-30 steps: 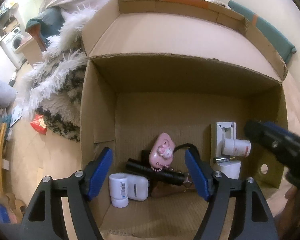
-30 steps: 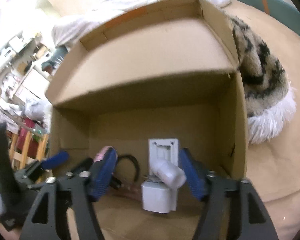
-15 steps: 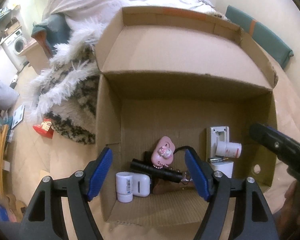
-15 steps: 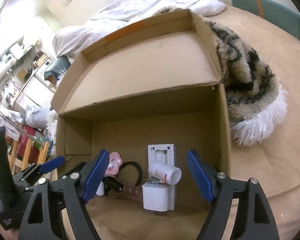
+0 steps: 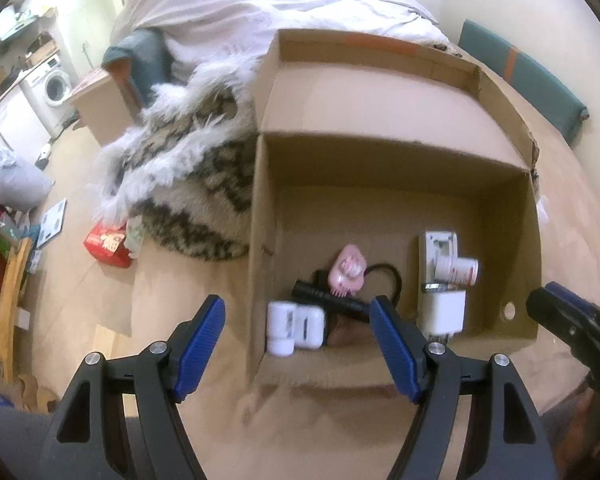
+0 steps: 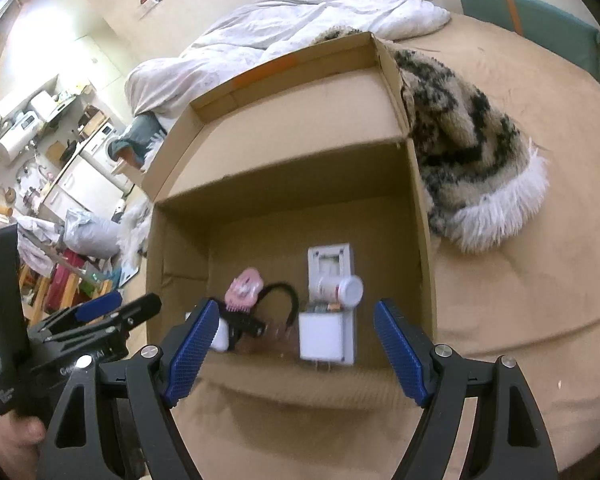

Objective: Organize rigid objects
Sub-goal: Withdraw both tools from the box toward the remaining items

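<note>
An open cardboard box (image 5: 400,148) (image 6: 284,184) sits on the tan bed cover. Inside lie a pink brush (image 5: 346,270) (image 6: 244,290), a black flashlight (image 5: 328,300), two small white bottles (image 5: 294,326), a white charger block (image 5: 442,312) (image 6: 324,340), a white pill bottle with a red label (image 5: 458,270) (image 6: 340,290) and a white flat device (image 5: 438,242) (image 6: 330,258). My left gripper (image 5: 298,350) hangs open and empty above the box's near left corner. My right gripper (image 6: 296,352) is open and empty above the near wall, in front of the charger.
A furry patterned blanket (image 5: 184,184) (image 6: 472,152) lies against the box's far sides. A white duvet (image 5: 260,8) is heaped behind it. A teal cushion (image 5: 528,80) lines the wall. A red packet (image 5: 108,242) lies on the floor at left, near a washing machine (image 5: 54,88).
Both grippers have pulled back and up out of the box, so the whole box now shows in both views. The things inside have stayed in place.
</note>
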Demonstrator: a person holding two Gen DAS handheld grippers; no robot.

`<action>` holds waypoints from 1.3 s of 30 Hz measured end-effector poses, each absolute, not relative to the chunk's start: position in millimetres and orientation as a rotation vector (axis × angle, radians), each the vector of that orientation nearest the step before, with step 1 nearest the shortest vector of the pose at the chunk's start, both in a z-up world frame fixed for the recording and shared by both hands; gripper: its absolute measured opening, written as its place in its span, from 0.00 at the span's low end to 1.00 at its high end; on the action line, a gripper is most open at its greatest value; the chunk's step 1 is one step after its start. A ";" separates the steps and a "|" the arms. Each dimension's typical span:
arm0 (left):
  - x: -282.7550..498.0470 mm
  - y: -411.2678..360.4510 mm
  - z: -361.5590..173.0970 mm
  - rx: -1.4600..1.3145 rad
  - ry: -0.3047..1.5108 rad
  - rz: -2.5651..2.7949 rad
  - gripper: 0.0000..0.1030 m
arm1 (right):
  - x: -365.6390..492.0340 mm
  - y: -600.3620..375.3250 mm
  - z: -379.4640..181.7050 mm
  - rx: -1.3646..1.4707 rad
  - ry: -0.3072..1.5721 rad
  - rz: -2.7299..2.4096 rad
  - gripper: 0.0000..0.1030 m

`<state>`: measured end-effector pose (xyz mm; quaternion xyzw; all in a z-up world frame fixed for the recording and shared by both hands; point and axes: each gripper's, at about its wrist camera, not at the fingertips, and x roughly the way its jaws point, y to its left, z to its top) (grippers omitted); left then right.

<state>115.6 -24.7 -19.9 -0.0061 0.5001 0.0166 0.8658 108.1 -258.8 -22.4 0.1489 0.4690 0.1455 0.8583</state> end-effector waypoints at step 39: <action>87.3 16.3 -70.9 -0.189 1.243 0.143 0.70 | 111.1 -165.7 -135.7 -0.008 1.330 0.311 0.82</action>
